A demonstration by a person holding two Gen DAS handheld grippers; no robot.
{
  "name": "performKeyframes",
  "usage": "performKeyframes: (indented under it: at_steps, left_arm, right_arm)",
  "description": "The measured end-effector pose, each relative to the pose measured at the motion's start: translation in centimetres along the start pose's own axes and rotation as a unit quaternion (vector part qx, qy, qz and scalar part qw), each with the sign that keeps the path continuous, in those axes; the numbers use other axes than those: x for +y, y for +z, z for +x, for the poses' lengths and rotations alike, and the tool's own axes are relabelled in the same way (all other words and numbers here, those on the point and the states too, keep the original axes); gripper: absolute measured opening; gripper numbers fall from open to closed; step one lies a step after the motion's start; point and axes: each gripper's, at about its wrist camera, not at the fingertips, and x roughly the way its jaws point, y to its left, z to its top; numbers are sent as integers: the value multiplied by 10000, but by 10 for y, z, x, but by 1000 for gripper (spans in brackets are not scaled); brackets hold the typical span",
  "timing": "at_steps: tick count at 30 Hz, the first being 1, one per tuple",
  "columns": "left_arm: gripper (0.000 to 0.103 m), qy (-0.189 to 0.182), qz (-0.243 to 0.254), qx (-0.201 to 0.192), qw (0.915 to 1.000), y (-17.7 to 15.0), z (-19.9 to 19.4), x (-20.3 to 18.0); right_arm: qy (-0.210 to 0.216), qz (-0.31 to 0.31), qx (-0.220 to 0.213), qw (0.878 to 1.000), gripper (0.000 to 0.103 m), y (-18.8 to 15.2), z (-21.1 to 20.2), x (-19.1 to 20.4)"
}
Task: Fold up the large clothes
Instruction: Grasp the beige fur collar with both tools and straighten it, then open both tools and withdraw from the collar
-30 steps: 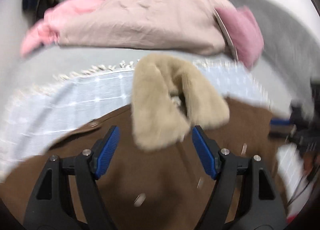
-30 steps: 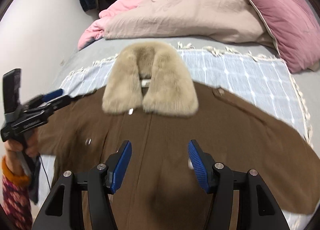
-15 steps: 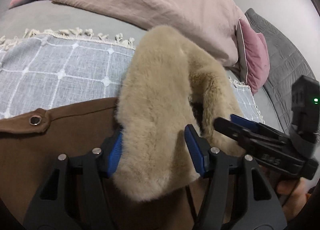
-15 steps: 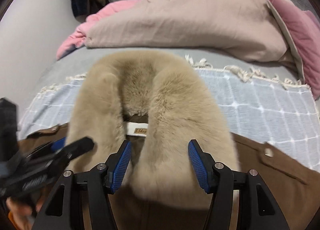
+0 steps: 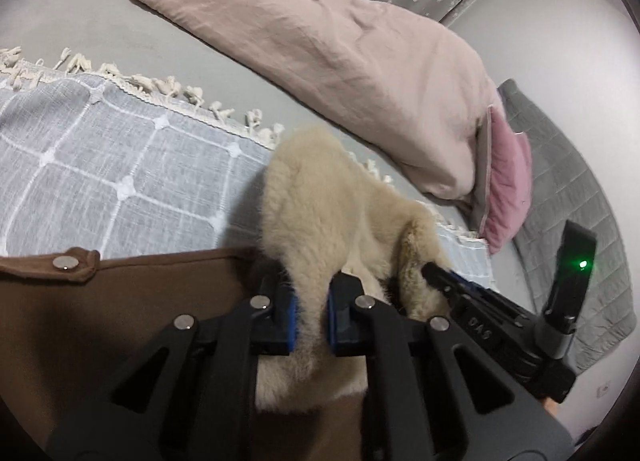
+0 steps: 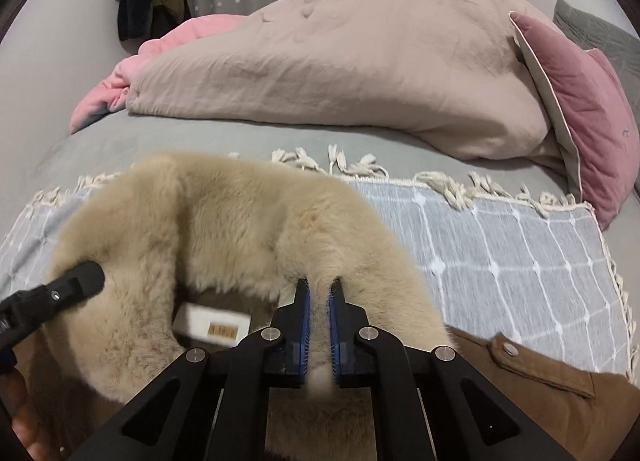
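The brown coat (image 5: 120,301) is lying spread on the grey checked throw (image 5: 100,165), its beige fur collar (image 6: 208,229) pointing toward the throw's fringed edge. The left gripper (image 5: 311,313) is pinching one side of the fur collar: a fold of fur is standing squeezed between its blue pads (image 5: 291,317), rising beyond the fingertips and spilling back below them. Its jaws have just been closing onto that fur. The right gripper (image 6: 318,313) is clamping the other side of the collar in the same way, a thin ridge of fur pressed between its blue pads (image 6: 305,313), the bulk of the collar arching away from the fingertips; its jaws have just been closing too. Inside the collar's curve, a white label (image 6: 212,323) is showing just beside the right gripper's fingers. A strap with a metal snap (image 6: 510,349) is lying on the coat's shoulder, close to the collar. Beyond the throw's fringe, a beige duvet (image 6: 340,73) is lying heaped, with a pink pillow (image 6: 580,109) leaning against it.
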Motion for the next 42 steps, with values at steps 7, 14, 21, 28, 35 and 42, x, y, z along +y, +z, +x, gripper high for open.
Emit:
performKeyframes:
  at_steps: [7,14,21,28,35,42]
  left_arm:
    - [31,540,373,-210,9976,-7,19,24]
    - [39,804,1023,-901,9874,-7,-26,0]
    - [37,1239,1543,-408,9794,-3,17,-16]
    - [50,1225,849,-34,9888,3,31,13]
    - [77,1504,1105,514,9811,-23,-35,-4]
    - [85,1616,980,468,9809,-52,-149,-6]
  right_arm:
    - [385,399,-174,9983,8,-8,38,-13]
    - [2003,973,-962,9701,23,-19,-10,-56]
    - [1542,601,-470,9851,20,-20,20,-50]
    - [1328,657,-272,9886,22,-17,38,-45]
    - [1395,815,-367,9862,66,-37,-39,-45]
    - [1271,635,-278,9895,69,-70,-127,-42]
